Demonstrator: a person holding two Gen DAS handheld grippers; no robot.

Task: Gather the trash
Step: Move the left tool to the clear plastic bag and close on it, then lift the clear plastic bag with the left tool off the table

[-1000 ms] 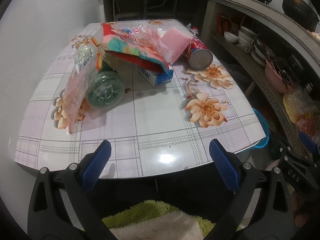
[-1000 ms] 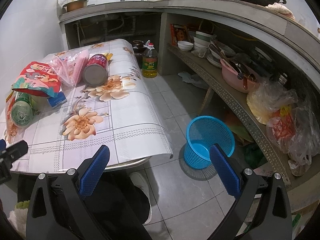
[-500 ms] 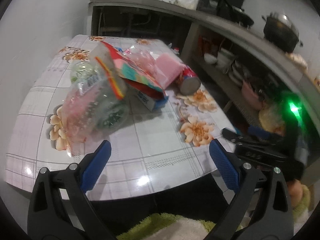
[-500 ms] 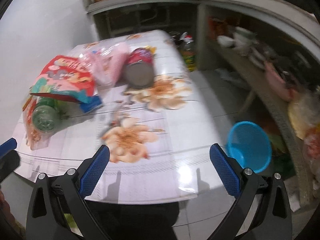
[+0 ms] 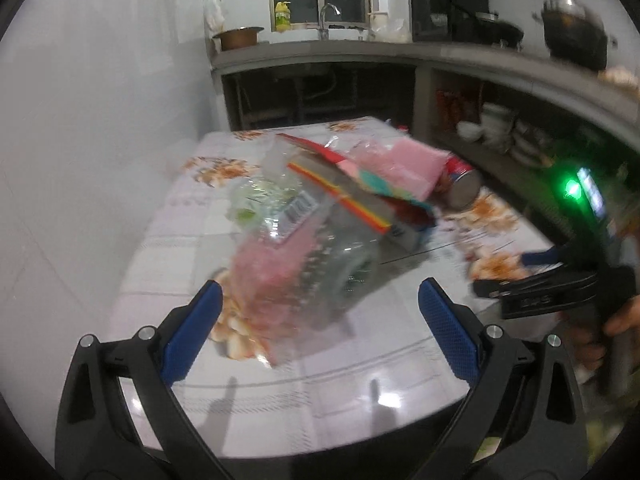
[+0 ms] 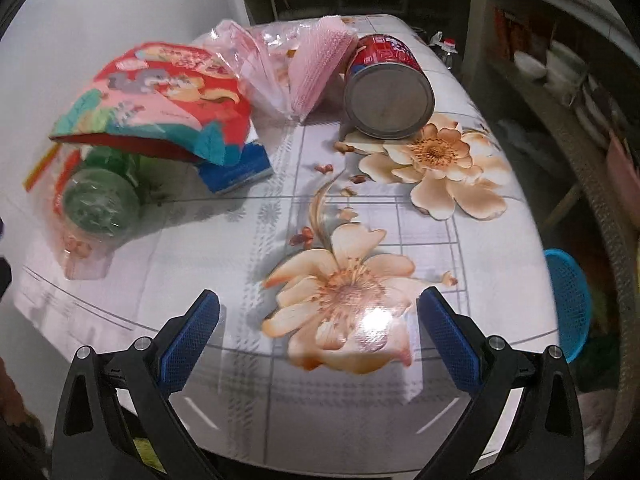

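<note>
Two claws are held wide open above the flowered tabletop, nothing gripped: the left claw faces a green bottle, the right claw a printed flower. A red snack bag, pink bag and tipped red can are piled at the far side; a blue basket is seen on the floor.

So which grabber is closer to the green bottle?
Left. The left gripper opens right in front of the green bottle, nearly around it. The right gripper hovers over the big flower, with the bottle off to its left.
</note>
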